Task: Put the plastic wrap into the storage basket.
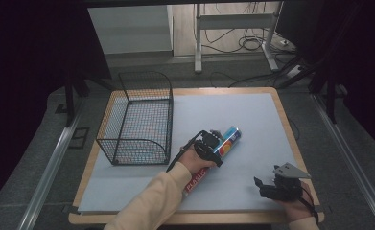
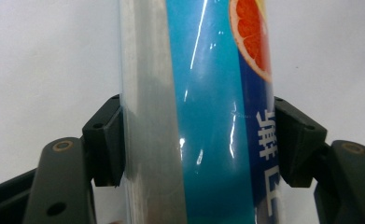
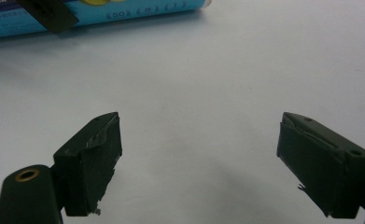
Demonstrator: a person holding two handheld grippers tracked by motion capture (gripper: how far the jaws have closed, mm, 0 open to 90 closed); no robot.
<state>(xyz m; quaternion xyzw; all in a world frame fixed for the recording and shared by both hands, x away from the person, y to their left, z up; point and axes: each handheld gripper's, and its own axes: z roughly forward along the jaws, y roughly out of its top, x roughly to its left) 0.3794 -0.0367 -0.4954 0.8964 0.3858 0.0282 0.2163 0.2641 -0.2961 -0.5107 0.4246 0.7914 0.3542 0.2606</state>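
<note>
Two tongs, left [image 2: 196,140] clamping plastic-wrap box [image 2: 194,93], right [image 3: 199,158] wide open, pale mat [image 1: 252,120], dark curtains [image 1: 27,57]

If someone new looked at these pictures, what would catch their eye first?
Probably the long blue box of plastic wrap lying mid-table, clamped by the left gripper. Next, the black wire basket standing to its left, and the right gripper open at the near right edge.

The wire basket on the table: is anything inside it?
The wire basket looks empty; through its mesh the grey mat shows. The plastic wrap box lies outside, clamped by the left gripper.
</note>
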